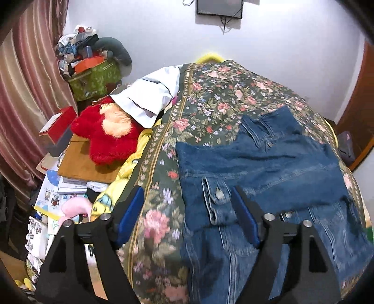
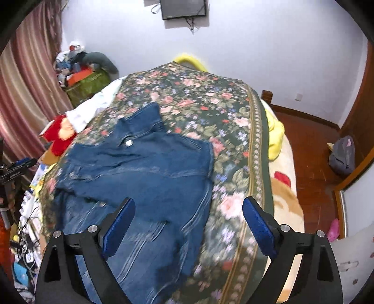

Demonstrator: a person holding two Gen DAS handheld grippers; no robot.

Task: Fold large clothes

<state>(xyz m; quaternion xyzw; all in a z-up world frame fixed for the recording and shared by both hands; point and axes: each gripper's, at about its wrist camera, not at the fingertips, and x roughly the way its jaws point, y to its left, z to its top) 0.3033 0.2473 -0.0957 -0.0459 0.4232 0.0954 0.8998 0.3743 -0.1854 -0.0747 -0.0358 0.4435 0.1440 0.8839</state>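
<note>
The near end of the denim jacket (image 1: pixel 268 168) is streaked with blur and hidden behind the left gripper (image 1: pixel 187 210), then cut by the bottom edge; the wall screen (image 2: pixel 184 9) is cropped at the top, and the heap on the green box (image 1: pixel 93 79) is too small to sort out

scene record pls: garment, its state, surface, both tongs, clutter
garment: denim jacket
state: lying partly folded, sleeve cuff laid over its front, collar at the far end
surface: floral bedspread
left tongs: open, empty, above the jacket's left edge
right tongs: open, empty, above the jacket's right edge
clutter: red plush toy and white cloth left of the bed
</note>
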